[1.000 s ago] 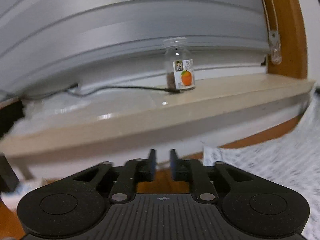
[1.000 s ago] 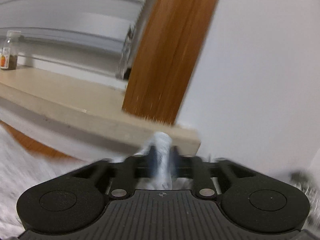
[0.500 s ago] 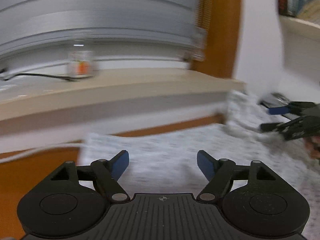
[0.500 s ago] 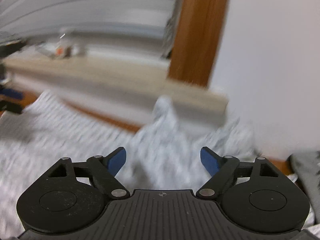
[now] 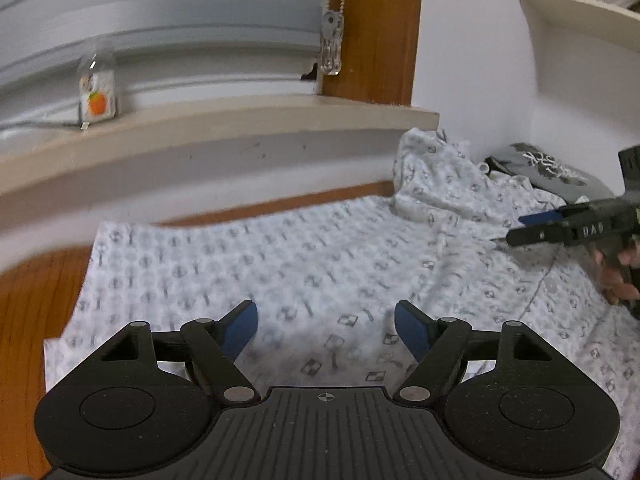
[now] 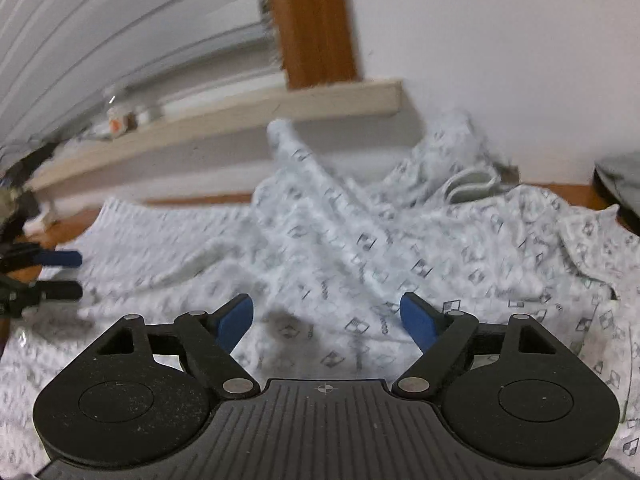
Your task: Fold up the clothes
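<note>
A white garment (image 5: pixel 304 268) with a small grey print lies spread on the wooden floor, flat at its left part and bunched in folds against the wall at the right (image 6: pixel 360 216). My left gripper (image 5: pixel 326 330) hovers over the flat part, open, with nothing between its blue pads. My right gripper (image 6: pixel 328 320) is open too, above the rumpled part with nothing gripped. In the left wrist view the right gripper (image 5: pixel 532 228) shows at the right edge, held by a hand. The left gripper (image 6: pixel 60 274) appears at the left edge of the right wrist view.
A beige window sill (image 5: pixel 224 120) runs along the wall behind the garment, with a small glass jar (image 5: pixel 97 92) and a cable on it. A wooden window frame (image 5: pixel 376 28) stands upright. A dark grey garment (image 5: pixel 552 176) lies by the wall at the right. Bare wooden floor (image 5: pixel 36 300) shows left.
Both grippers went from nearly shut to wide open; the right one let go of a bunch of white cloth. Both tilted down from the sill toward the garment on the floor.
</note>
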